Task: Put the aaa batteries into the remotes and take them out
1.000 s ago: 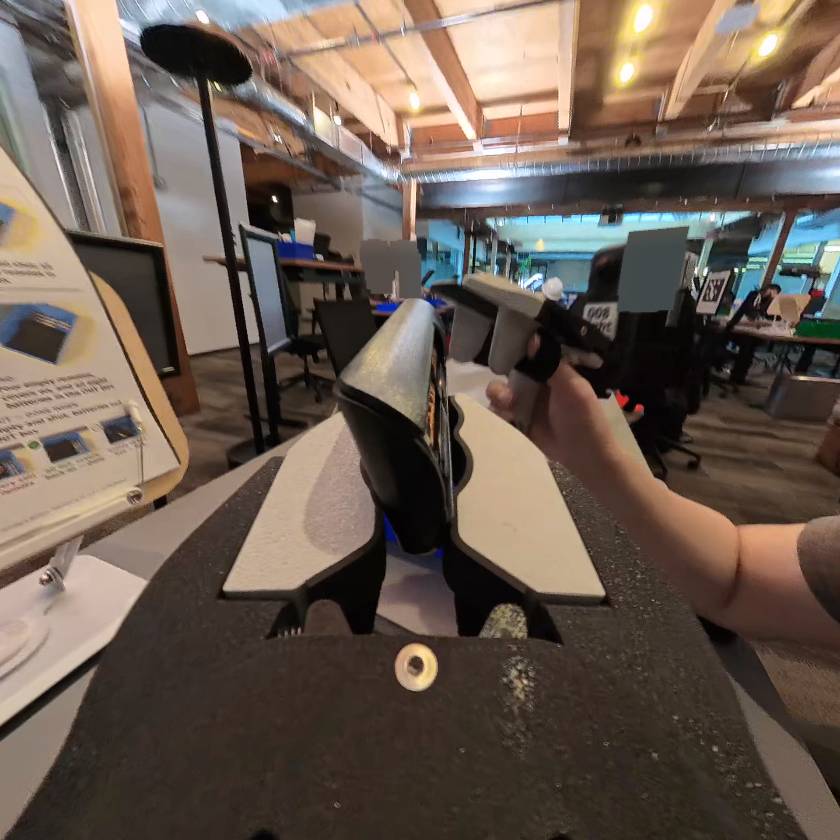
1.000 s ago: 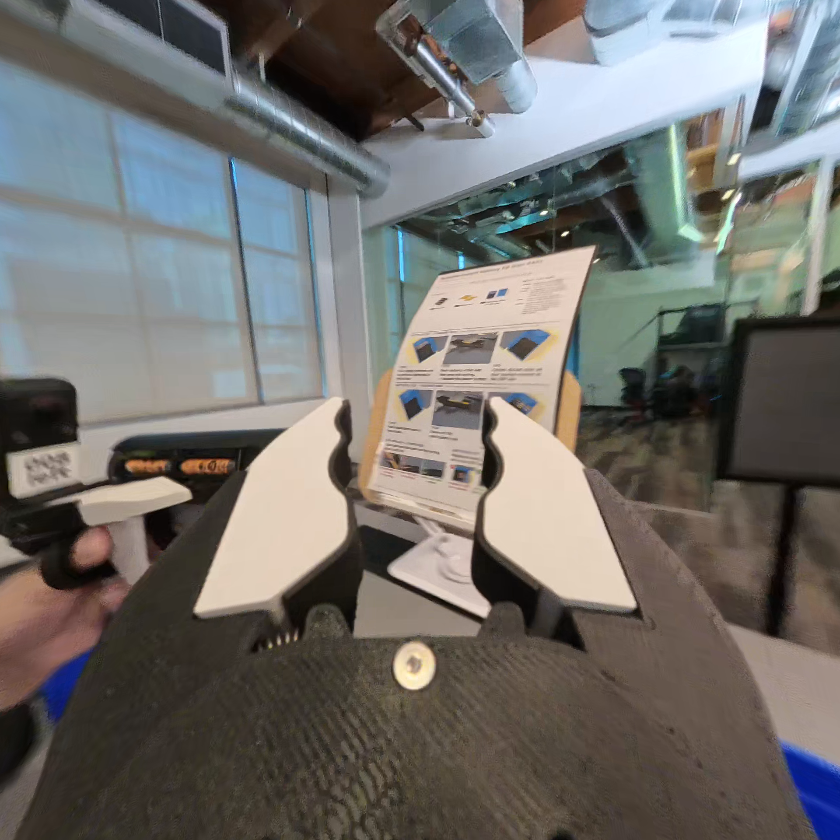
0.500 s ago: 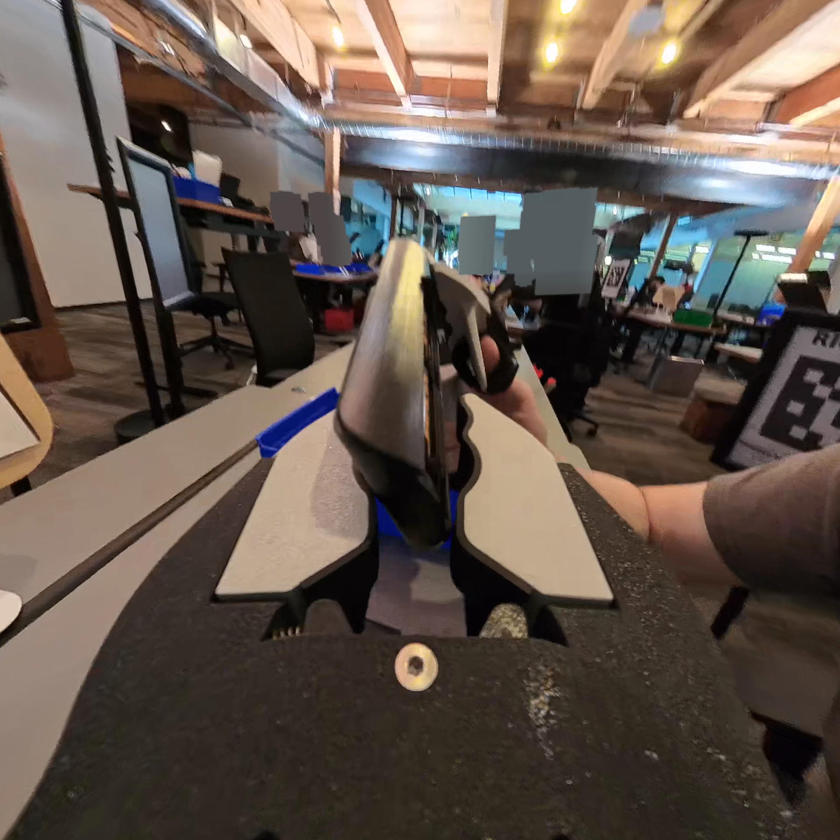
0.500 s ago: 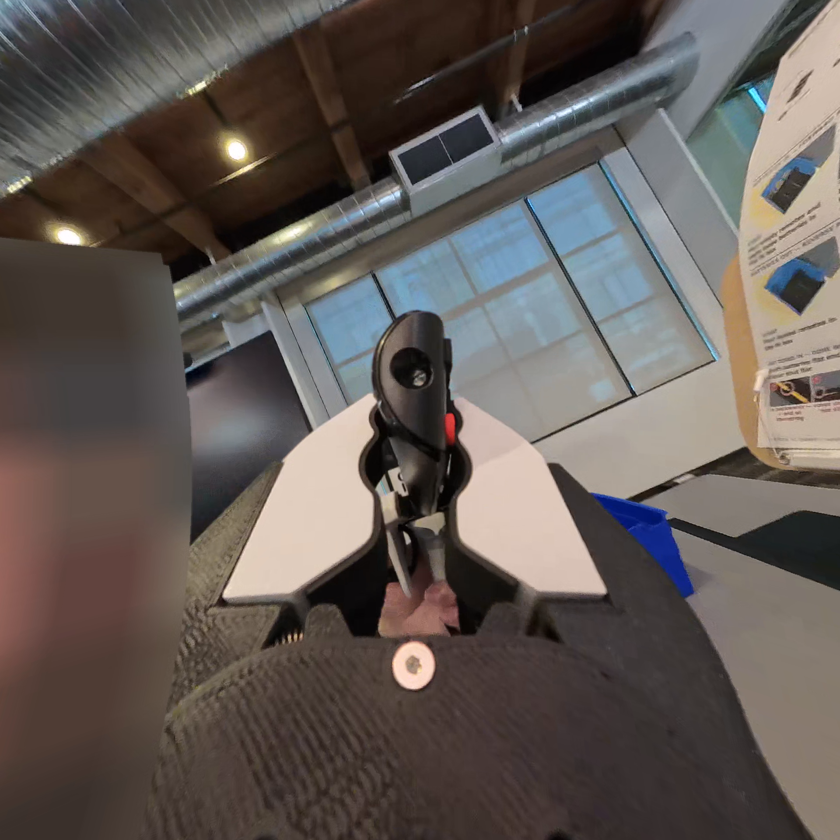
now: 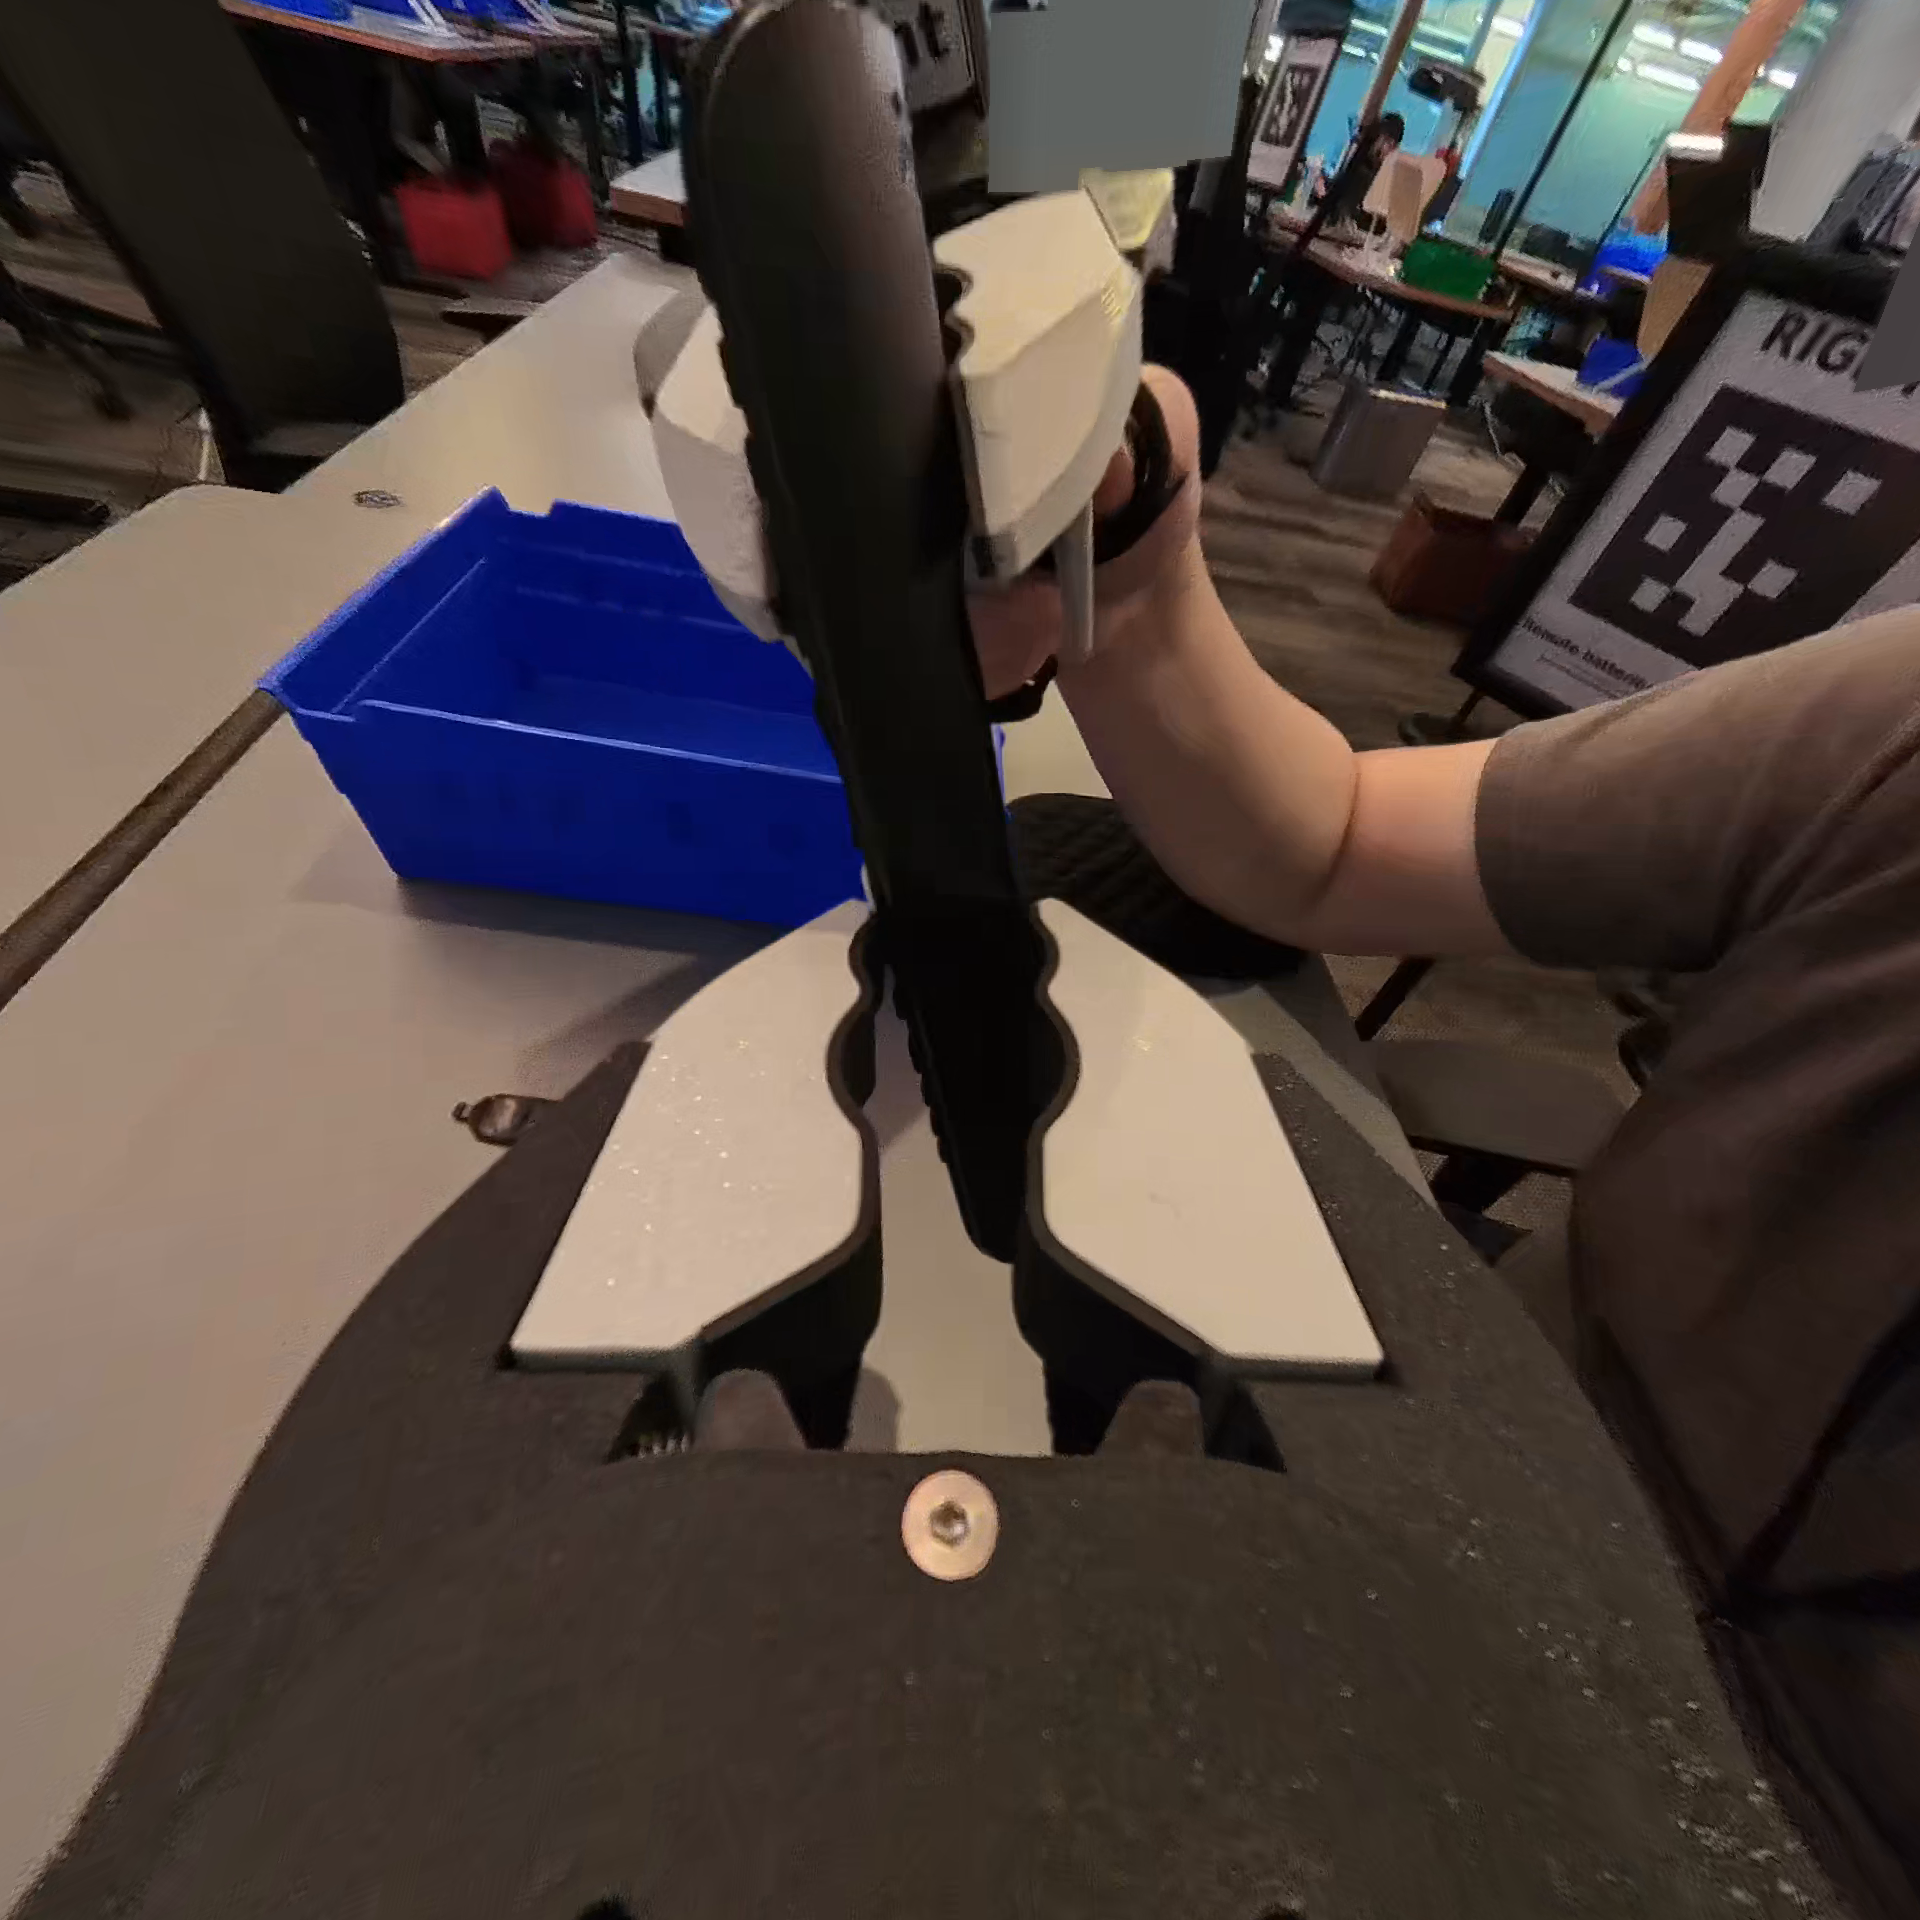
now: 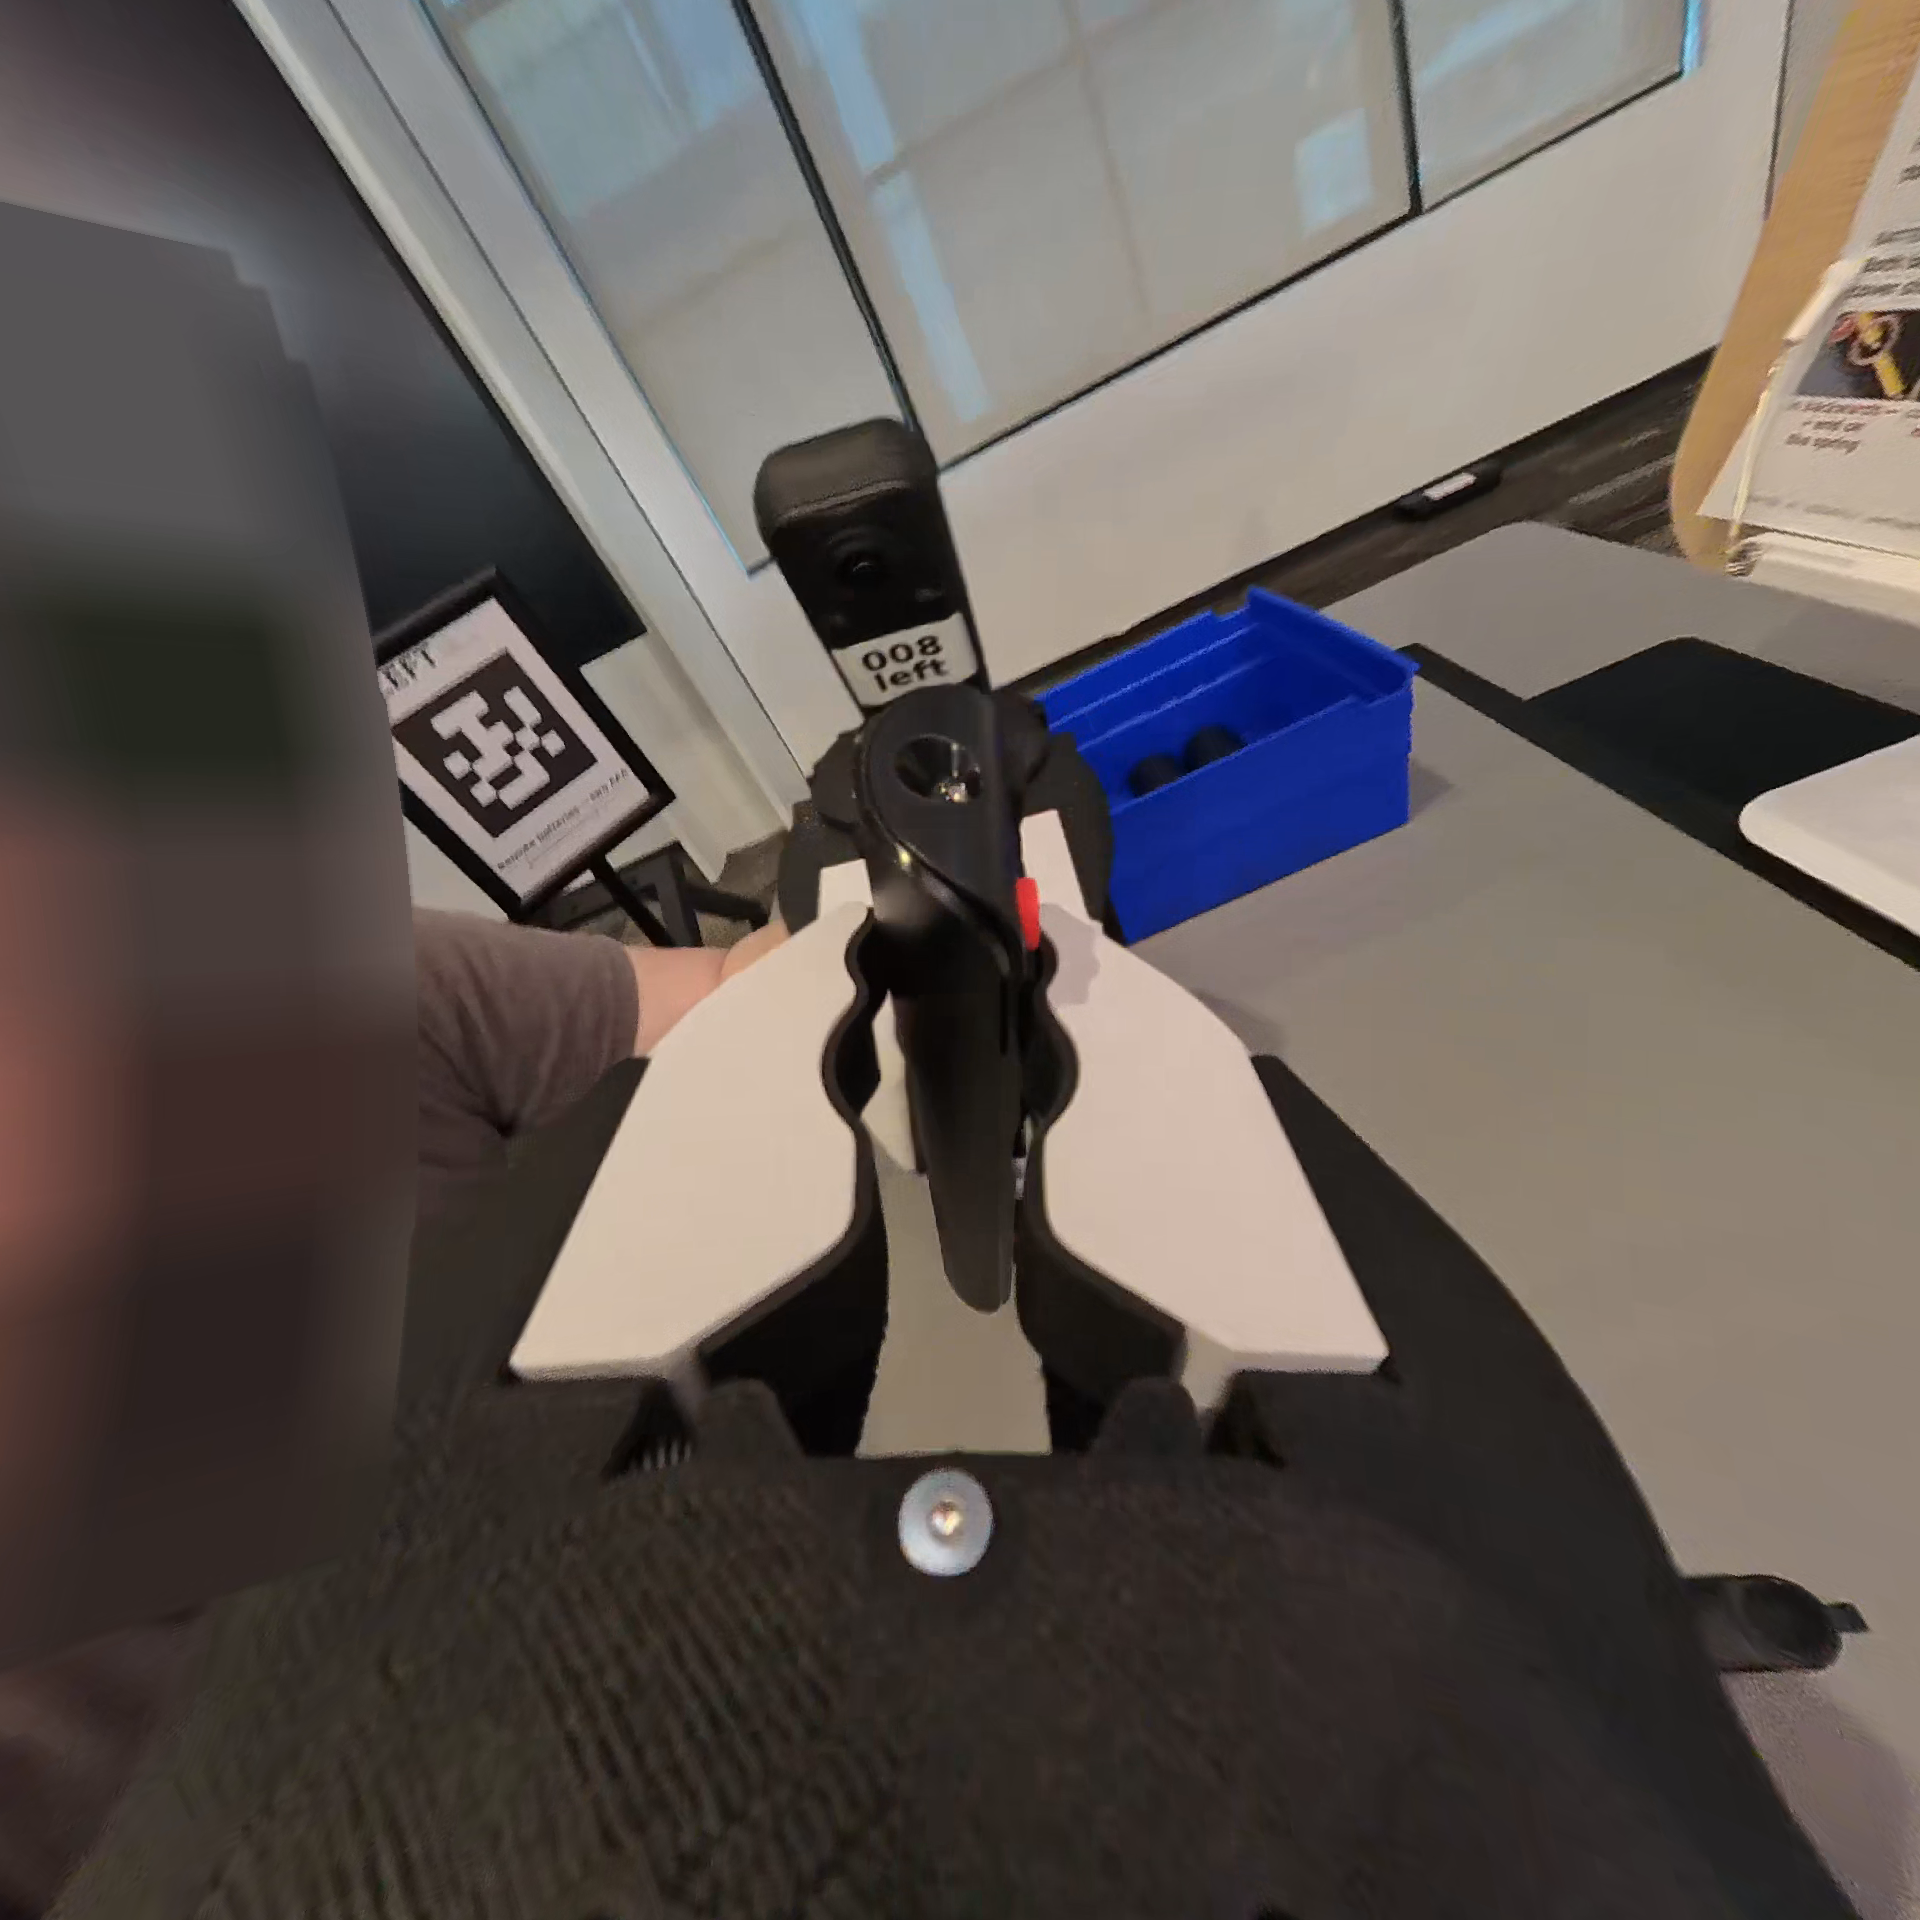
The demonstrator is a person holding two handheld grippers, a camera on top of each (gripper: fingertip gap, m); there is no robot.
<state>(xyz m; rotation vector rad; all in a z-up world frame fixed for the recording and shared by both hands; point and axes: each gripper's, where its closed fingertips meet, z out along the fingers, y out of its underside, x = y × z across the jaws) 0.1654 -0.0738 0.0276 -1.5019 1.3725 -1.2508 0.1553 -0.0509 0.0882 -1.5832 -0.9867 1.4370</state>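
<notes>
A long black remote (image 5: 831, 436) is held edge-on in the air between both grippers, above the grey table (image 5: 208, 987). My left gripper (image 5: 951, 935) is shut on its near end. My right gripper (image 5: 862, 416) clamps it farther up, with a white finger (image 5: 1039, 364) on each side. In the right wrist view my right gripper (image 6: 951, 925) is shut on the remote (image 6: 935, 831), whose rounded end with a lens and a small red button points away. The left gripper's camera housing (image 6: 862, 551) stands just beyond. No batteries show on the remote.
A blue bin (image 5: 582, 790) stands on the table behind the remote; in the right wrist view it (image 6: 1247, 831) holds two dark round things (image 6: 1184, 758). A marker sign on a stand (image 6: 509, 748), an instruction sheet (image 6: 1849, 343), a black mat (image 6: 1714, 707) and the person's arm (image 5: 1299, 810) surround the spot.
My right gripper was open and apart from the remote a second ago; it has closed on the remote's far end. Both grippers have tilted down towards the table and bin, with the remote turned edge-on.
</notes>
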